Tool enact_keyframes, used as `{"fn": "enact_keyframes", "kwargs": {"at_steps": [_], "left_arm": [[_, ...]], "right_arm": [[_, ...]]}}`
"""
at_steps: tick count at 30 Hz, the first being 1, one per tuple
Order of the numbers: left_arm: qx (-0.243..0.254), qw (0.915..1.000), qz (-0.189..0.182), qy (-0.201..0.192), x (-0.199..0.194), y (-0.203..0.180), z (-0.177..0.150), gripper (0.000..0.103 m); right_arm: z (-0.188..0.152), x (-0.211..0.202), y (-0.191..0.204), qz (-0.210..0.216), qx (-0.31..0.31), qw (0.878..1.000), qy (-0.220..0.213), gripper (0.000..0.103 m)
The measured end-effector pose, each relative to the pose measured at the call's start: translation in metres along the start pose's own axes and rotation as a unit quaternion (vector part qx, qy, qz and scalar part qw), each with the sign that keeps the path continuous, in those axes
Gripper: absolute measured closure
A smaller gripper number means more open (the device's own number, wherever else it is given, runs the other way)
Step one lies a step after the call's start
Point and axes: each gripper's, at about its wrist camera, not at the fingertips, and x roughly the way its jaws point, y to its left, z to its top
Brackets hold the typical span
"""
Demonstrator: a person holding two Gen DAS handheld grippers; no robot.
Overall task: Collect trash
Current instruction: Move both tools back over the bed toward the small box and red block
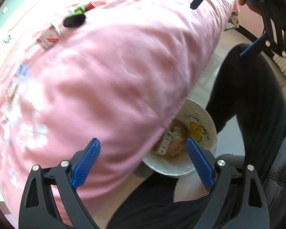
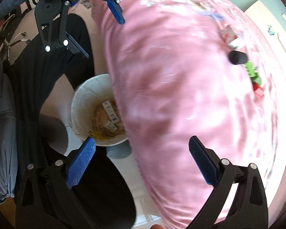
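Left gripper (image 1: 143, 161): I see fingers spread, empty.
Right gripper (image 2: 142, 161): likewise released.
Trash: small crumpled cartons and wrappers (image 2: 231, 38) on pink bedcover (image 2: 181, 76), far beyond fingertips.
Handling: I judge light, crushable; pinch across edges.
Bin: white wastebasket (image 2: 80, 95) near left fingertips.

- from the left gripper (image 1: 143, 160) the bed (image 1: 104, 76) takes up everything ahead and to the left, with the bin (image 1: 204, 118) tucked just beside its edge, right between the fingers
- boxes (image 1: 167, 141) are lying in the bottom of the bin
- far ahead on the bed sit a dark oval thing (image 1: 74, 20) and next to it a few small packets (image 1: 80, 9), blurry tbh
- right gripper (image 1: 228, 22) is up ahead on the right, past the bed edge
- from the right gripper (image 2: 142, 160) it flips: bed (image 2: 181, 85) ahead and right, bin (image 2: 80, 99) ahead left by the left finger, left gripper (image 2: 97, 24) beyond it
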Motion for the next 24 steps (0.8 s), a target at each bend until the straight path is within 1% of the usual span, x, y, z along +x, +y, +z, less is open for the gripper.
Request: {"fn": "enact_keyframes", "kwargs": {"at_steps": [3,7,10,15,18,24], "left_arm": [[-0.007,0.9999,0.006,-0.005,-0.015,0.015,0.010,0.009],[-0.010,0.9993,0.034,-0.012,-0.036,0.041,0.027,0.009],[-0.012,0.9987,0.045,-0.020,-0.052,0.060,0.042,0.009],[-0.005,0.9979,0.059,-0.027,-0.070,0.081,0.062,0.008],[0.002,0.9976,0.062,-0.030,-0.072,0.087,0.074,0.008],[-0.002,0.9983,0.046,-0.036,-0.078,0.113,0.097,0.008]], "right_arm": [[0.003,-0.014,-0.021,-0.016,0.005,1.000,0.003,0.007],[0.009,-0.032,-0.048,-0.032,0.013,0.999,0.005,0.007],[0.016,-0.043,-0.068,-0.042,0.022,0.999,0.002,0.007],[0.029,-0.055,-0.101,-0.044,0.033,0.998,-0.011,0.007],[0.036,-0.059,-0.117,-0.043,0.034,0.998,-0.013,0.007],[0.047,-0.059,-0.150,-0.026,0.039,0.999,-0.003,0.007]]}}
